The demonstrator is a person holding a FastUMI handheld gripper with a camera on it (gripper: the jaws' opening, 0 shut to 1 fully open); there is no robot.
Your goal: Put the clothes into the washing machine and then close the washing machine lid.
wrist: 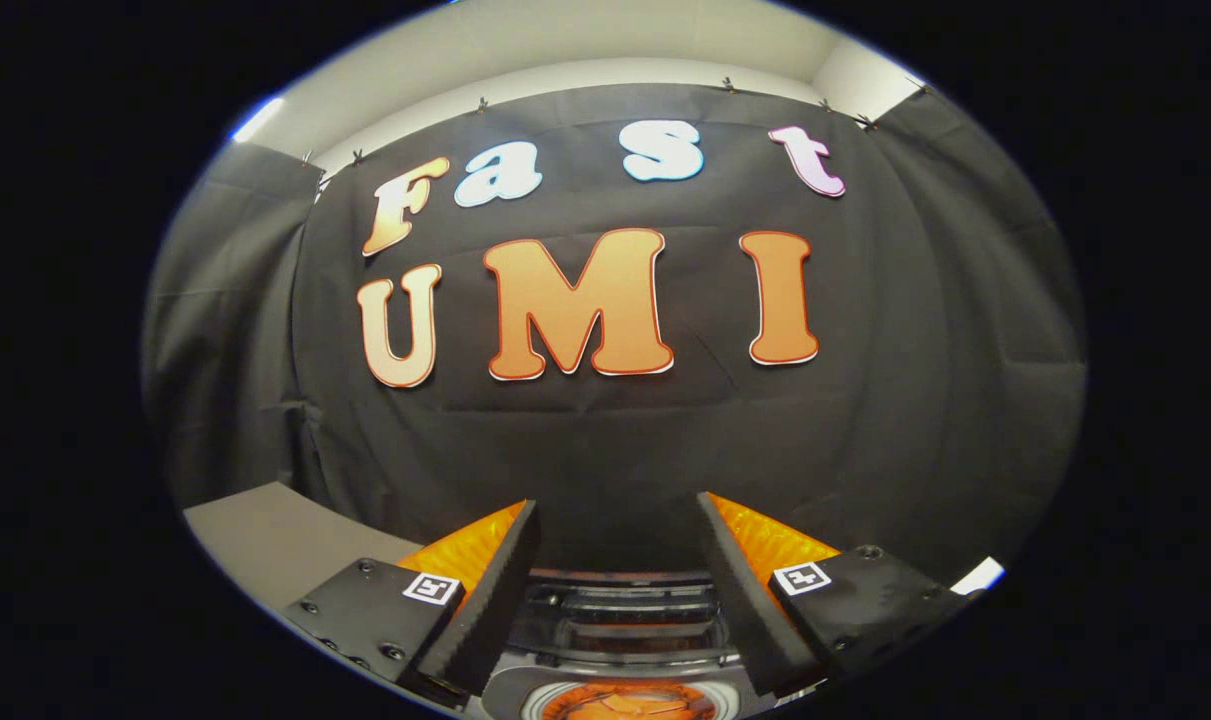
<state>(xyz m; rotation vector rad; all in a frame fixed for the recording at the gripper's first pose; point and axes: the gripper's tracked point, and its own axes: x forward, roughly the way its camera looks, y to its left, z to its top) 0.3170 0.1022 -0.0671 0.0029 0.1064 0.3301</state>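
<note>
Hovering gripper [617,510], fingers spread, nothing between; table [265,530] beside

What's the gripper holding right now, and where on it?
Nothing. The gripper is open, its fingers spread apart with only the black cloth wall beyond them.

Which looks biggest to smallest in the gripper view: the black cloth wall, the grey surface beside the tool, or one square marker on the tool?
1. Black cloth wall, by far the largest.
2. Grey surface.
3. Square marker, though nearest the camera.
The tool is open, fingers apart, nothing between them.
</note>
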